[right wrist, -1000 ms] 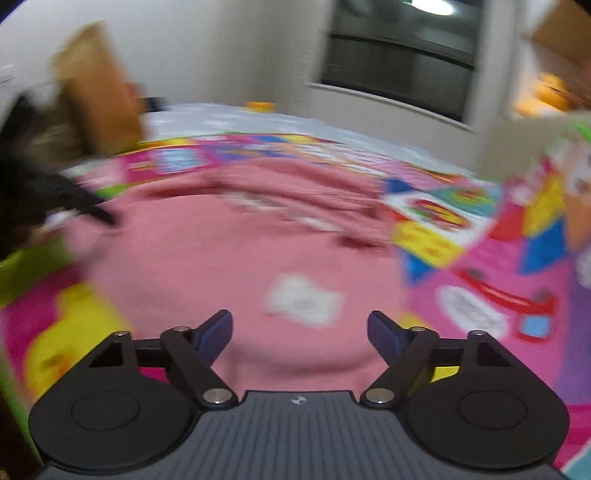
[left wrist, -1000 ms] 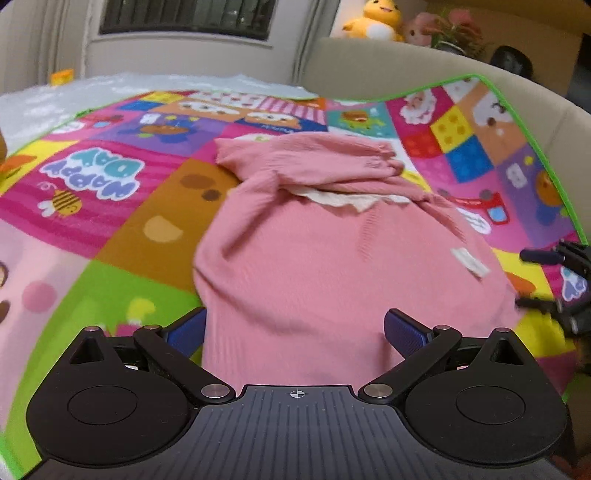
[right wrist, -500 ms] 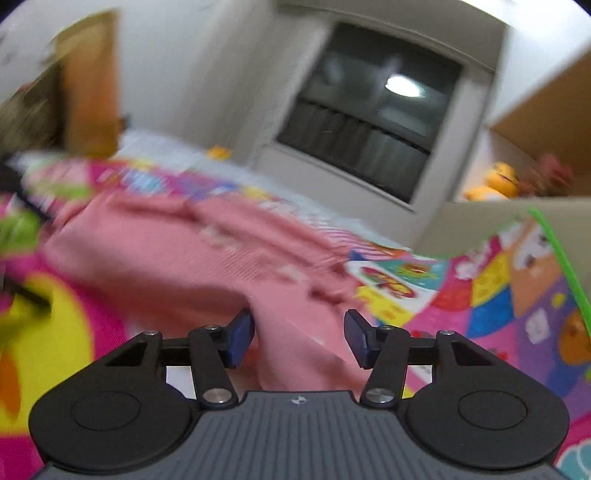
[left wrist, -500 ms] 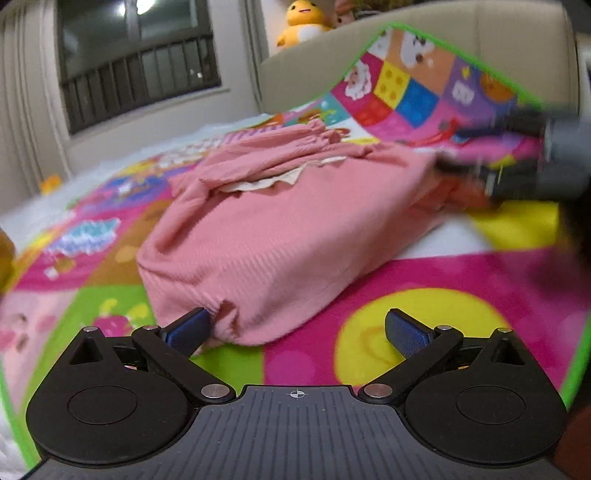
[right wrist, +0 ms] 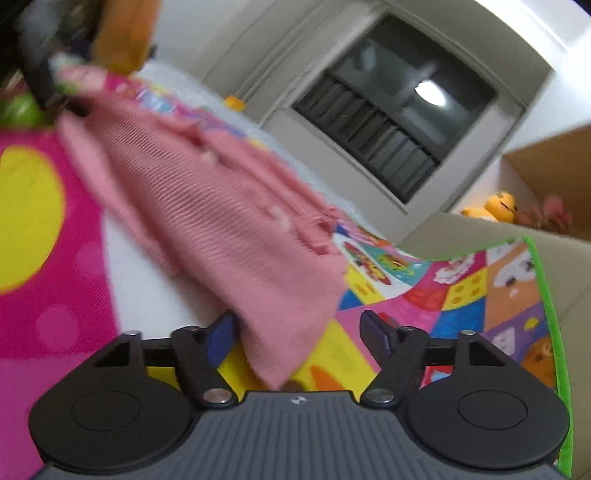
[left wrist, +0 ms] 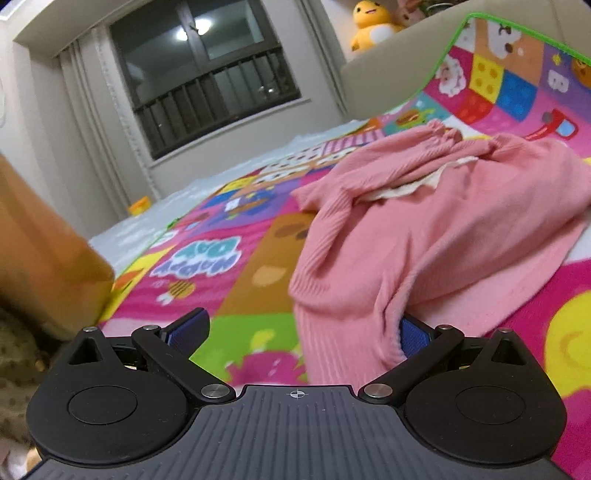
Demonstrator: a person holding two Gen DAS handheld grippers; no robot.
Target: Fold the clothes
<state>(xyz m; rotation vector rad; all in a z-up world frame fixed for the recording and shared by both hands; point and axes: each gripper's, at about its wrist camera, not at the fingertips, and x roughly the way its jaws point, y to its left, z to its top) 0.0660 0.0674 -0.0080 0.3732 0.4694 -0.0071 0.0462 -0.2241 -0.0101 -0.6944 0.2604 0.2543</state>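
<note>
A pink ribbed sweater (left wrist: 424, 229) lies crumpled on a colourful play mat (left wrist: 255, 284), with a cream lace collar showing near its top. My left gripper (left wrist: 299, 332) is low at the sweater's near left hem corner. It is open wide, and the hem fold rests against its right finger (left wrist: 410, 336). In the blurred right wrist view the sweater (right wrist: 229, 221) stretches away to the upper left. Its near corner hangs between the fingers of my open right gripper (right wrist: 299, 332), close to the left finger (right wrist: 221, 336).
A cardboard box (left wrist: 40, 240) stands at the mat's left edge. A beige sofa back (left wrist: 388, 81) with the mat (right wrist: 461, 295) draped up it rises on the right. A yellow plush toy (left wrist: 369, 22) sits above it. A dark barred window (left wrist: 214, 81) is behind.
The left gripper has dropped and shifted left, so the hem corner now lies between its fingers. The right gripper has tilted, and its fingers have spread wider around the sweater's corner.
</note>
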